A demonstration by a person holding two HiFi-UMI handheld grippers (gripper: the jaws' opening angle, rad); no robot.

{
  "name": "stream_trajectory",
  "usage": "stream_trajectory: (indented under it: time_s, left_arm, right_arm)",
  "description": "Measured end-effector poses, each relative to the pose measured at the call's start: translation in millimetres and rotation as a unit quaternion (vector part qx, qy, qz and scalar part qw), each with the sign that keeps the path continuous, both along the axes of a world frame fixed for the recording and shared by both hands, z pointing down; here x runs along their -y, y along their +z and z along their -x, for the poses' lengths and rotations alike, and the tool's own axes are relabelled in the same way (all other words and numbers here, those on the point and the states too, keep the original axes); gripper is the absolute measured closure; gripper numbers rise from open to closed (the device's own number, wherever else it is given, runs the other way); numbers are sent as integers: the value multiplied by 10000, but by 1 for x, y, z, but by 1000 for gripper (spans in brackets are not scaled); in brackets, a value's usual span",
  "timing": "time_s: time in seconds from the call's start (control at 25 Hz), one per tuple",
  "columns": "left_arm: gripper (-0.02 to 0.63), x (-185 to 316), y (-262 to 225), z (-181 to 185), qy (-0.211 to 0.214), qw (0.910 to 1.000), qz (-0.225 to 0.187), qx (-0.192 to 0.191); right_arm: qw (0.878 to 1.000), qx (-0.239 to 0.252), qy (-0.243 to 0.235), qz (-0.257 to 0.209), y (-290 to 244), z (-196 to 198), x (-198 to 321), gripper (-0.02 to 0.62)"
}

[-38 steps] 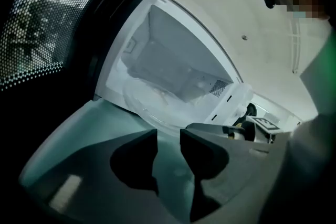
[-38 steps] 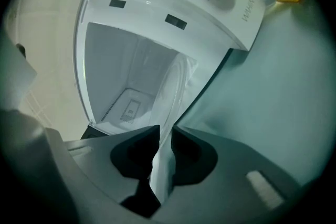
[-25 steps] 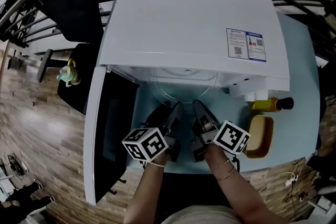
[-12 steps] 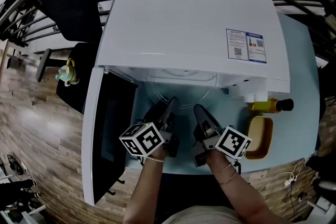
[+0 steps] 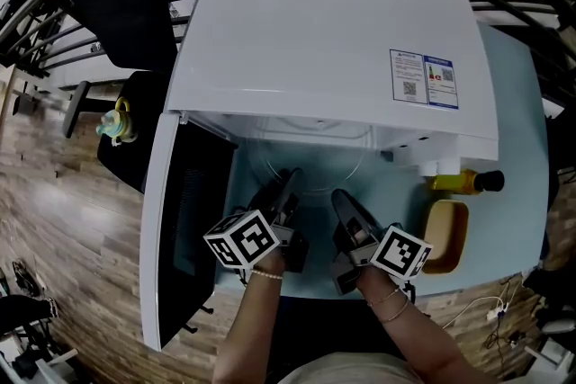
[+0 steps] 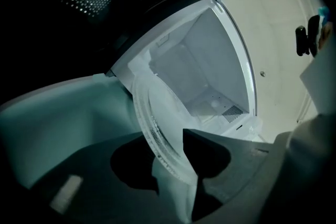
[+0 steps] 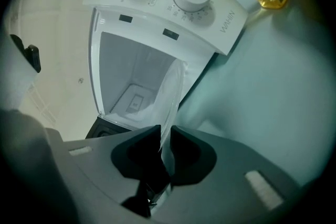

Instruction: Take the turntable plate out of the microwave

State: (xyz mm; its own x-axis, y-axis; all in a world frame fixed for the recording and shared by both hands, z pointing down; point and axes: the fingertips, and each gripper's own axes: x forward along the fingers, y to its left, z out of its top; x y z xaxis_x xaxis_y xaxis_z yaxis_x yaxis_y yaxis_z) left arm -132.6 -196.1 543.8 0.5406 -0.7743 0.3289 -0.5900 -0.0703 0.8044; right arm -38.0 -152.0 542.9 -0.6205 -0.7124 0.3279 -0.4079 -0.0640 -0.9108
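Note:
The clear glass turntable plate (image 5: 315, 161) sticks halfway out of the open white microwave (image 5: 324, 31), over the light blue table. My left gripper (image 5: 290, 183) is shut on the plate's near-left rim. My right gripper (image 5: 342, 199) is shut on its near-right rim. In the left gripper view the plate (image 6: 157, 123) runs tilted between the dark jaws of the left gripper (image 6: 173, 162), with the empty cavity (image 6: 199, 71) behind. From the right gripper view, the plate (image 7: 171, 94) shows edge-on, pinched by the right gripper (image 7: 165, 147).
The microwave door (image 5: 184, 229) hangs open at the left. The control panel with two knobs (image 7: 173, 0) is on the right of the cavity. A yellow bottle (image 5: 463, 180) and a wooden tray (image 5: 445, 234) lie on the table (image 5: 504, 220) to the right. A dark chair (image 5: 126, 13) stands at the back left.
Both grippers have drawn back slightly toward me, the right one more, still holding the plate at the cavity's mouth.

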Motion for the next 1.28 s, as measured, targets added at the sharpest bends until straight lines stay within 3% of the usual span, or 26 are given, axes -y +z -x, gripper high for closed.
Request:
stream_trajectory:
  time_s: [0.28, 0.4, 0.56, 1.0, 1.28]
  left_arm:
    - [468, -5, 4, -2, 97, 9995, 156, -238]
    - [471, -9, 4, -5, 161, 9988, 240, -401]
    - [472, -13, 5, -4, 223, 9986, 268, -389]
    - [472, -30, 7, -3, 303, 9978, 440, -405]
    - [472, -36, 7, -1, 346, 9977, 471, -357]
  right_arm:
    - [9997, 156, -161, -133, 0, -1, 3, 520]
    - [9991, 275, -148, -283, -3, -2, 10, 411]
    - [9988, 330, -67, -356, -4, -6, 21, 379]
    - [9974, 437, 266, -514, -5, -23, 57, 385]
    - [9965, 502, 313, -596, -4, -29, 71, 423]
